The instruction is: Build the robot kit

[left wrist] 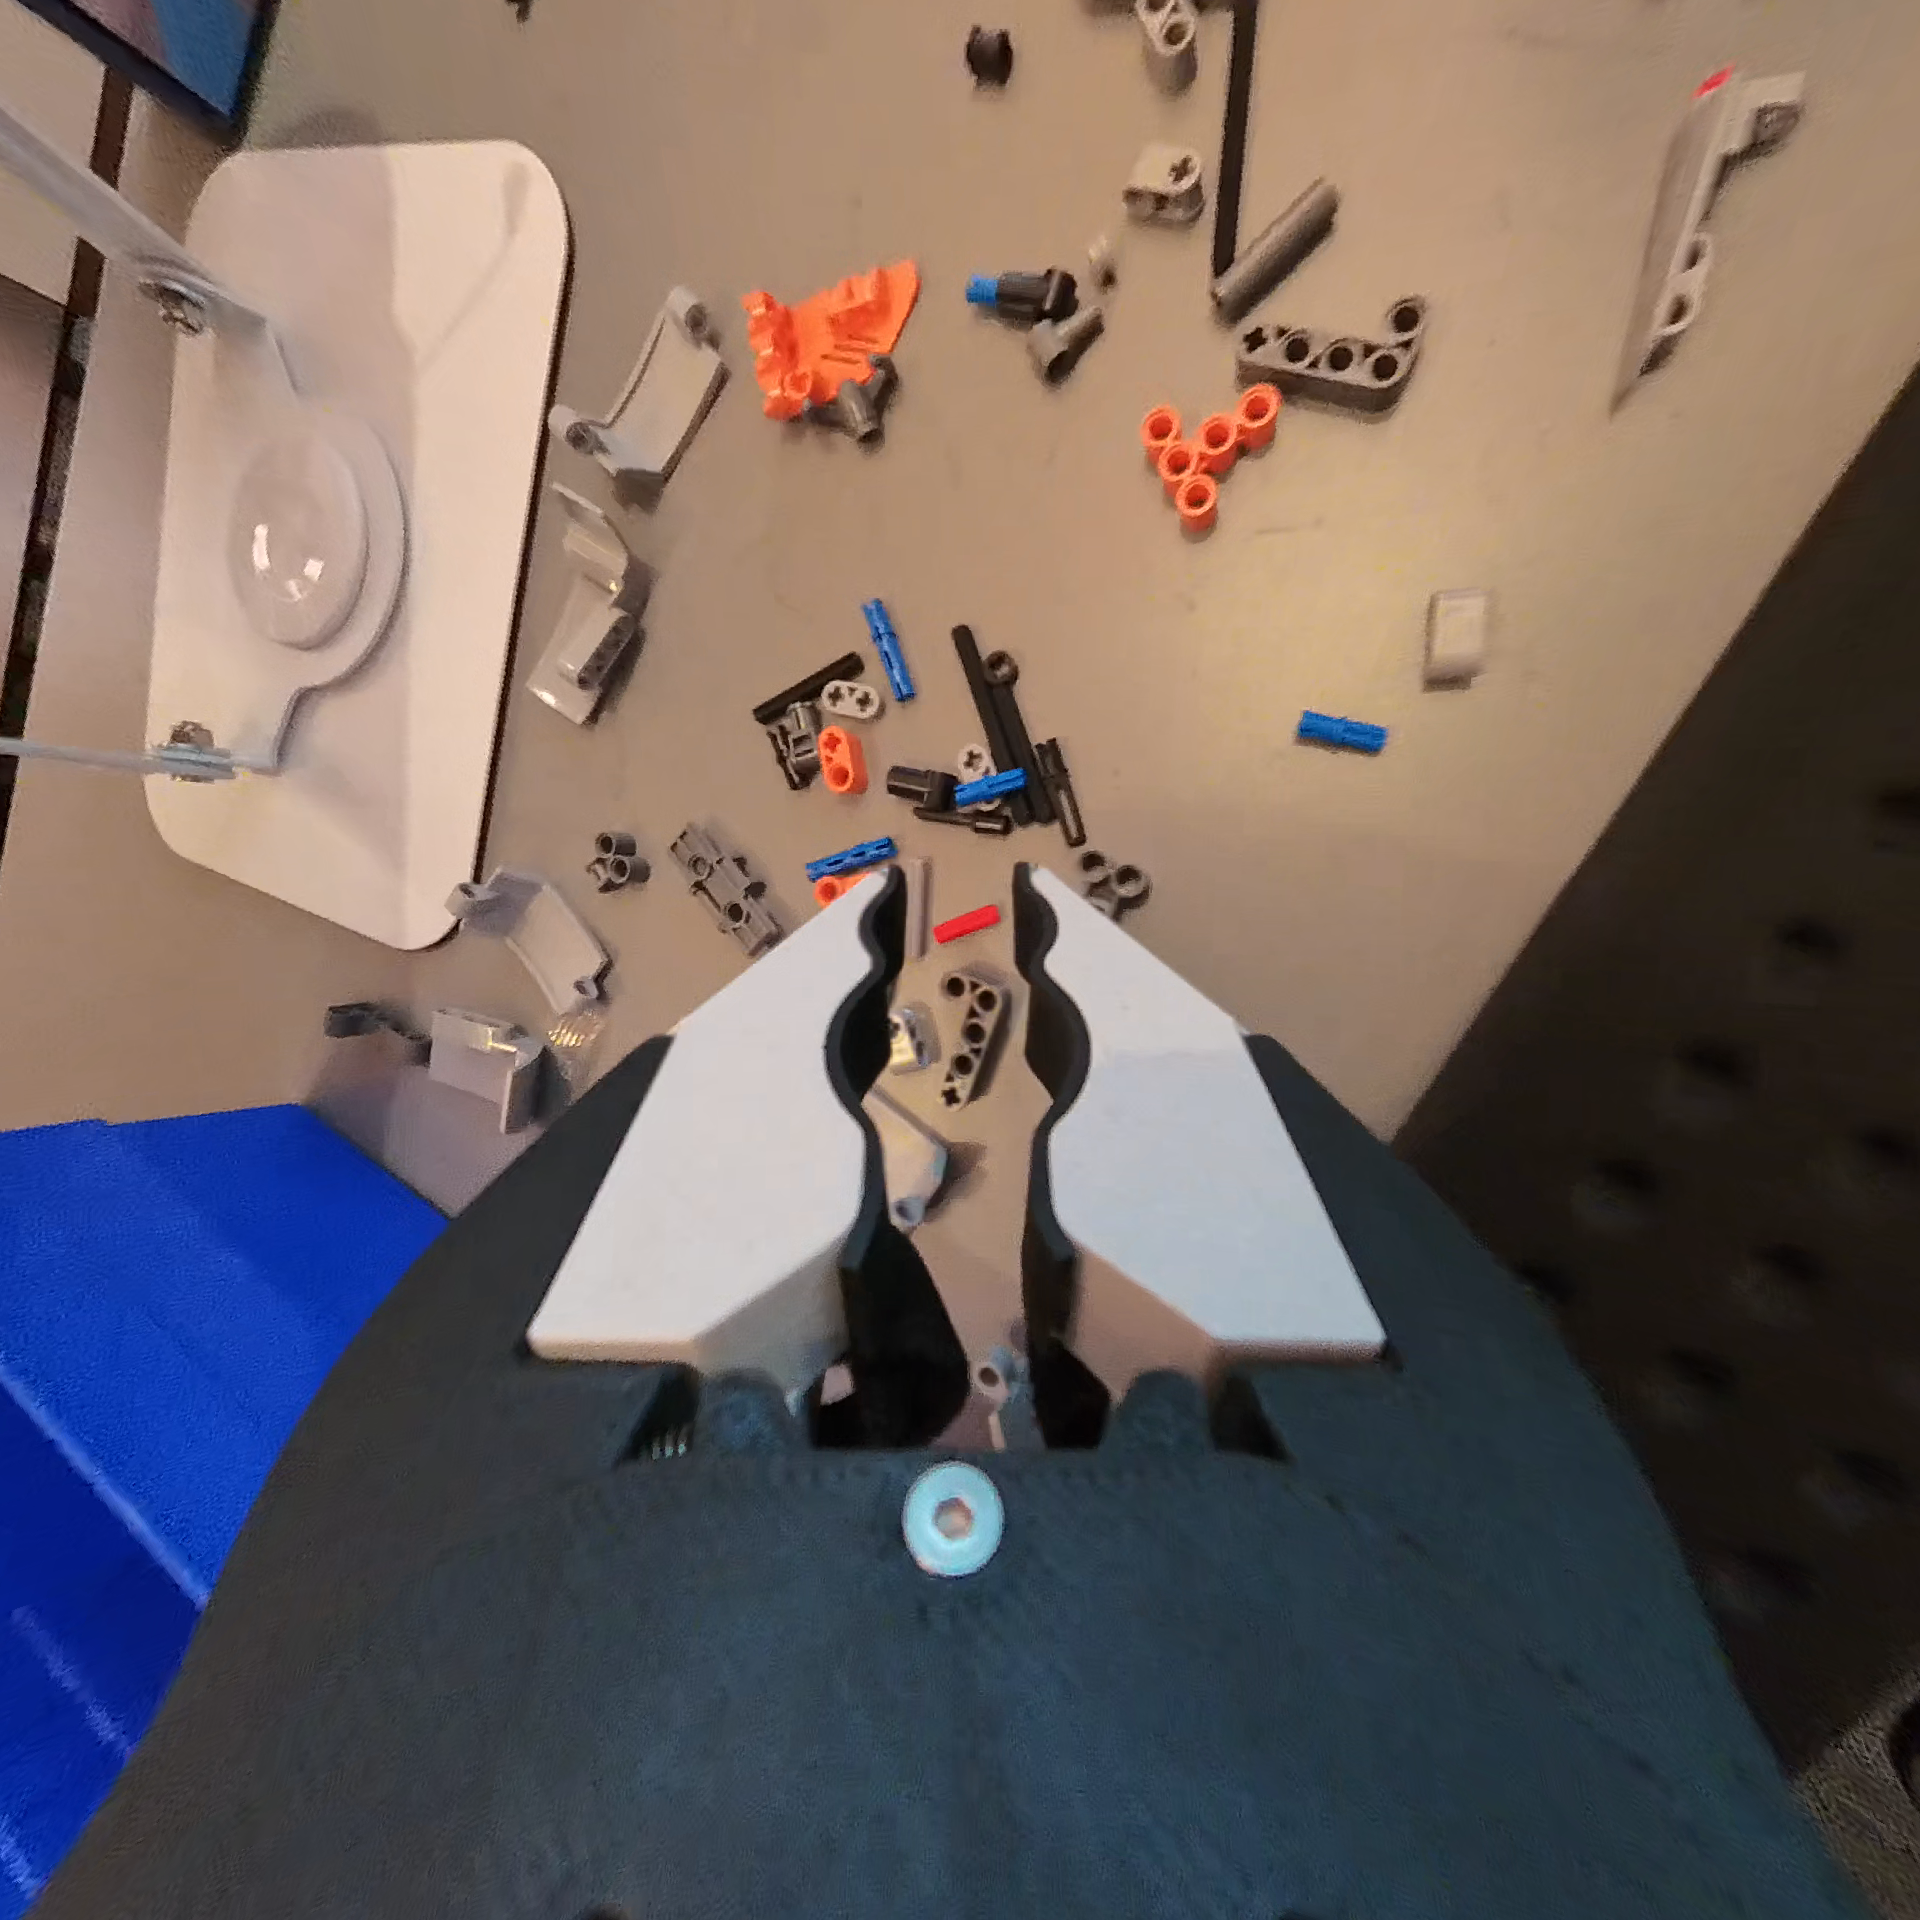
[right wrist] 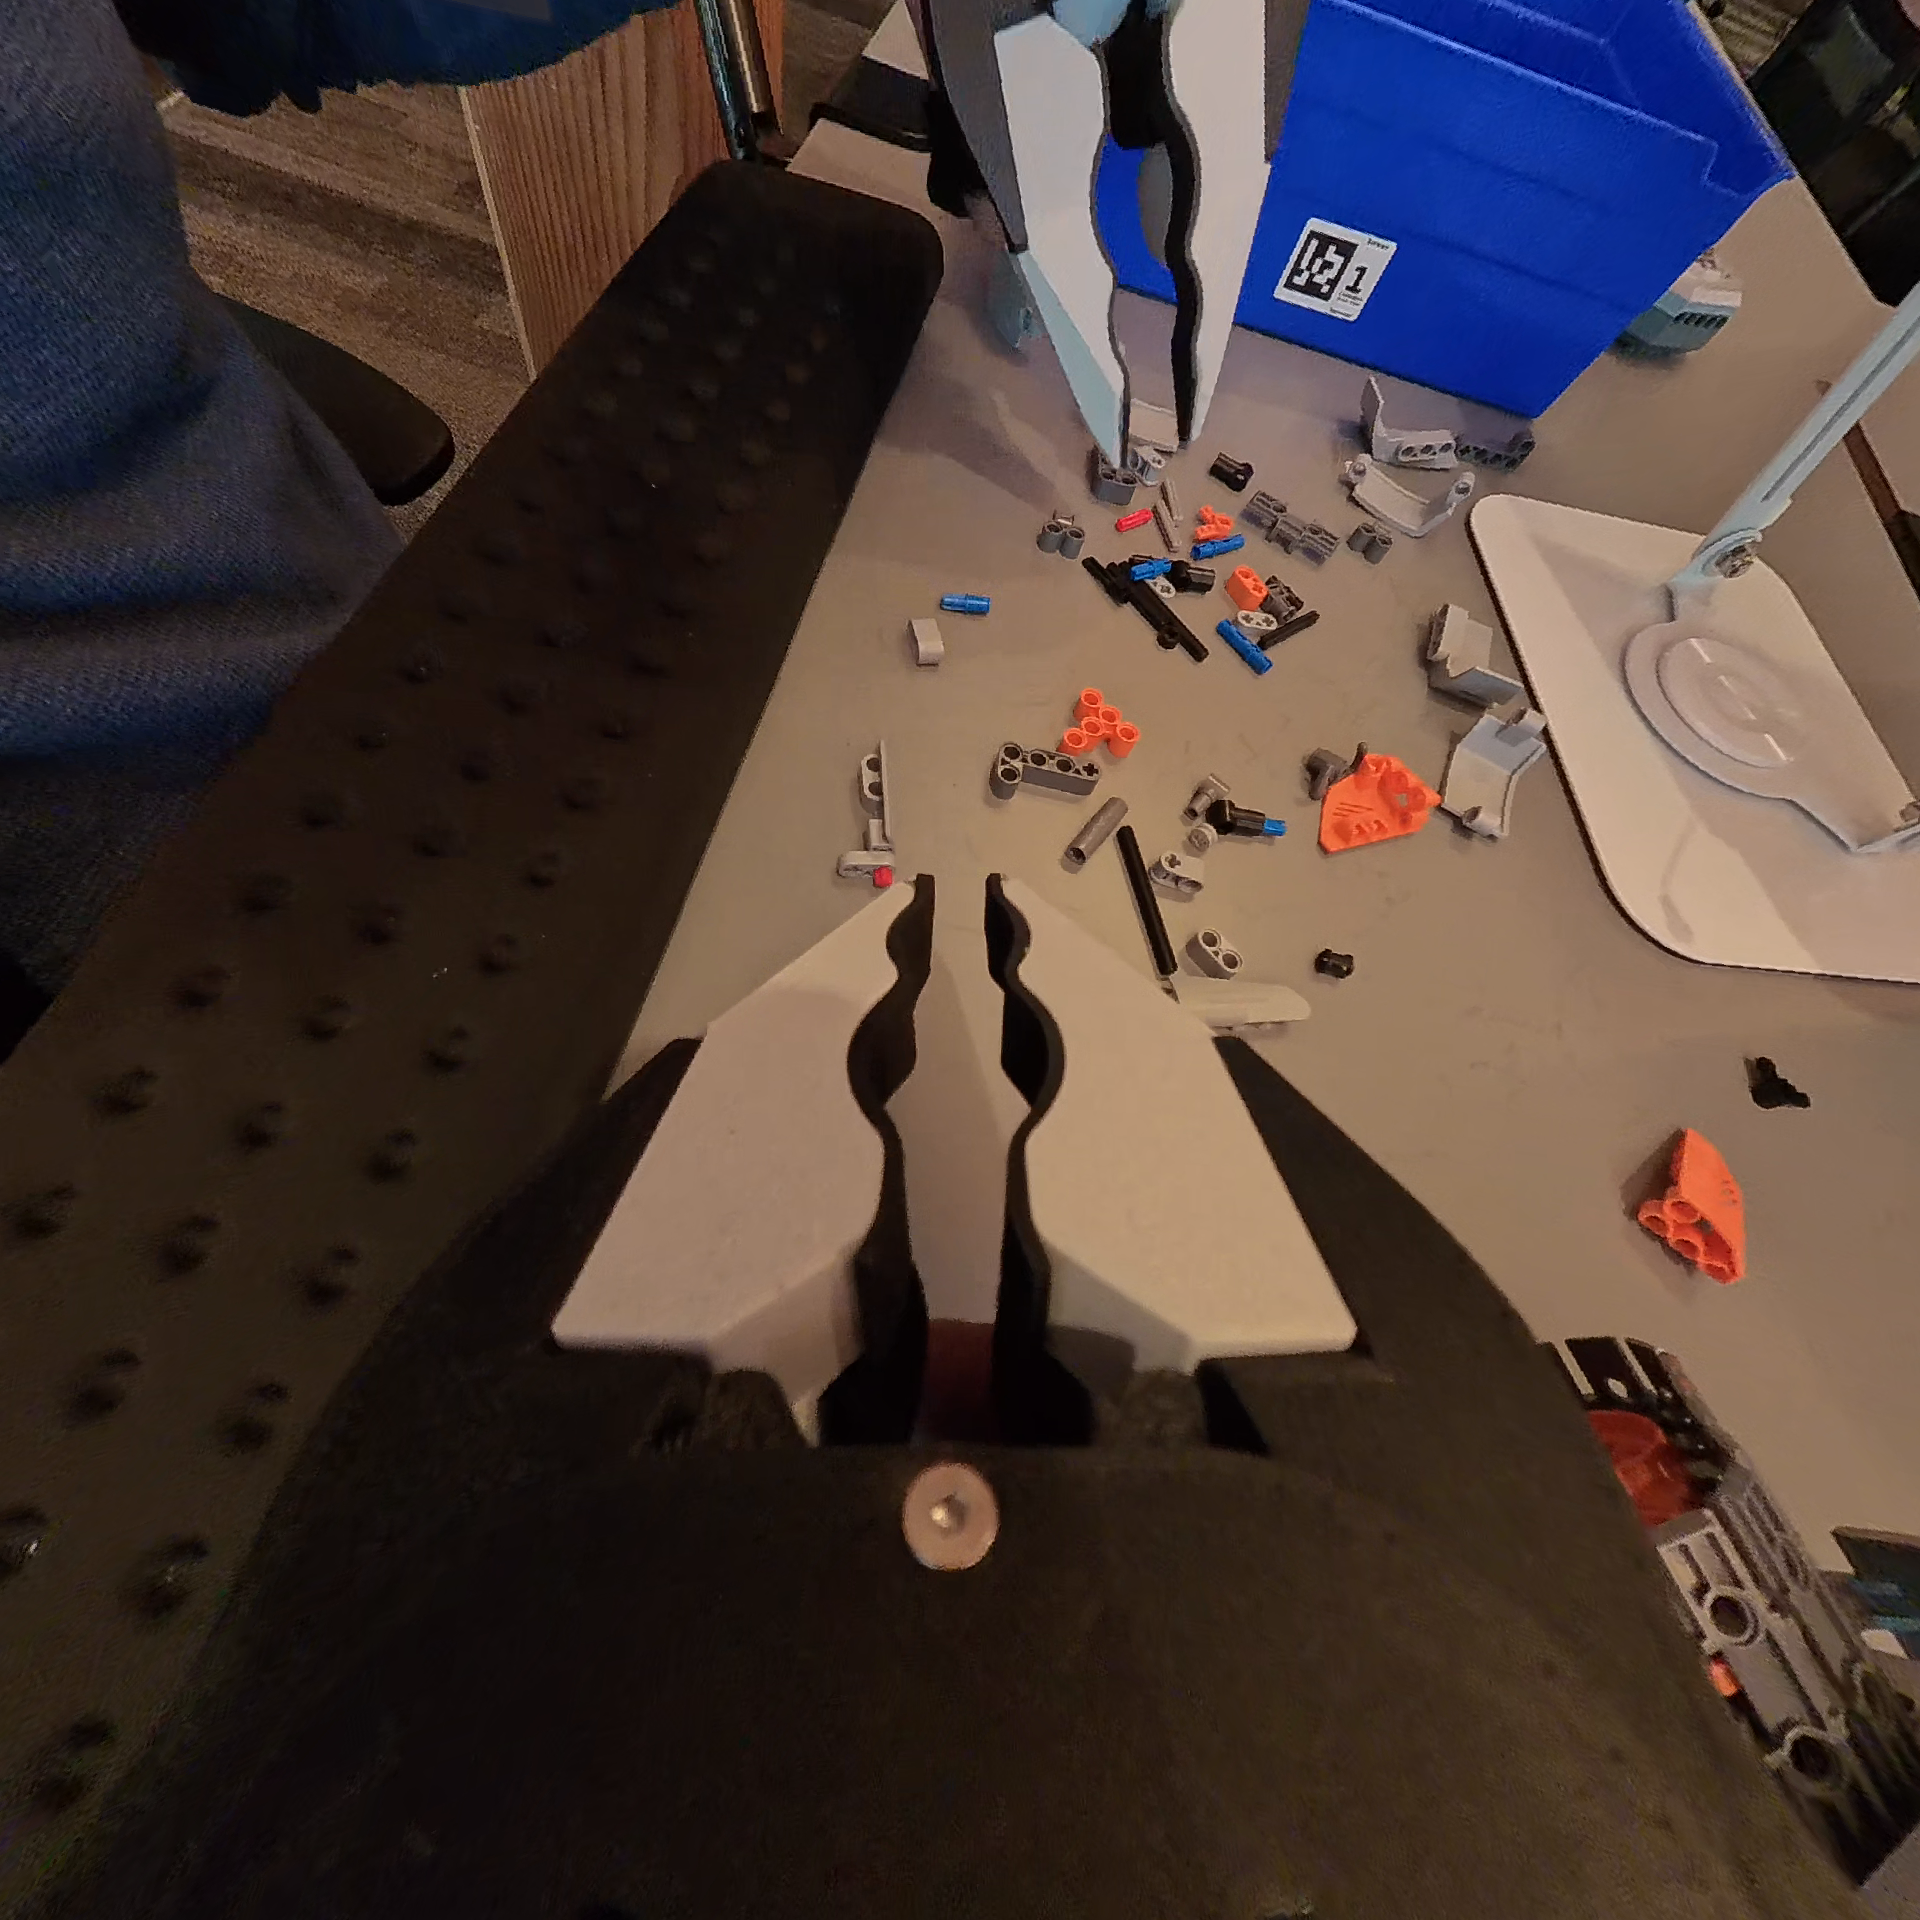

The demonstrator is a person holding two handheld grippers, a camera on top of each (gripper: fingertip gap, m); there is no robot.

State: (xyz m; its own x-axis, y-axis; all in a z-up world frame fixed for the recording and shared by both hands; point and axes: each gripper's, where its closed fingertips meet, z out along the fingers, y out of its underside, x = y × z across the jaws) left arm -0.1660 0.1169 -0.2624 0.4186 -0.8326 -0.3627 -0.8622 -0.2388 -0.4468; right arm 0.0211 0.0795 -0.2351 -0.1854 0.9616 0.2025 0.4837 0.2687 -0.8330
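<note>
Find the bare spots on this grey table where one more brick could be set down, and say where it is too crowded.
Free: the strip between the orange wedge brick and the white board; also just ahead of the right gripper. Crowded: the pin pile under the left gripper.

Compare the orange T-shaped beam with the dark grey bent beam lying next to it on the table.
The orange T-shaped beam is bright orange and short, its holes clustered in a T. The dark grey bent beam is dull grey and longer, its holes in a row with a kinked end. In the right wrist view the two look as if they touch. Both lie flat on the table, clear of either claw.
</note>
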